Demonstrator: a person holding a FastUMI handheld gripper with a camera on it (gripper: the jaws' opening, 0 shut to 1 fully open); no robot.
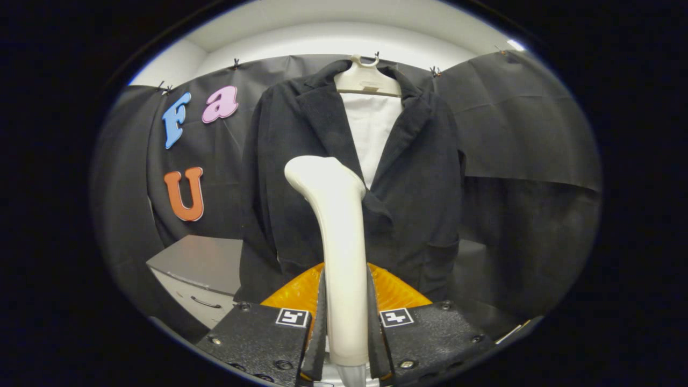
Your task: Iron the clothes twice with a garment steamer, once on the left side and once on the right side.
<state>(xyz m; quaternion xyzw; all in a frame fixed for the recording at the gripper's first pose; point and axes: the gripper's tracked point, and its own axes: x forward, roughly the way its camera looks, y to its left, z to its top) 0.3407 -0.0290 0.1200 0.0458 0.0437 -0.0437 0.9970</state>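
Gripper (346, 322): both fingers (320, 328) are clamped on the lower handle of the steamer (336, 231), one on each side, no gap visible. The handle stands upright between them and rises well beyond the tips; its rounded head leans slightly left. An orange, ribbed translucent part (301, 293) sits just behind the handle, at the finger bases. Gripper pose: level, pointing straight ahead at the jacket (419, 183).

The dark jacket hangs beyond the steamer on a pale hanger (368, 80), hooked at the top of the black cloth wall (527, 129). Lapels are open, and a white lining or shirt (372, 134) shows between them. The steamer head overlaps the jacket's left-centre front; contact cannot be told.

A grey cabinet (196, 269) with a drawer handle stands low to the left, beside the jacket hem. Nothing lies between steamer and jacket.
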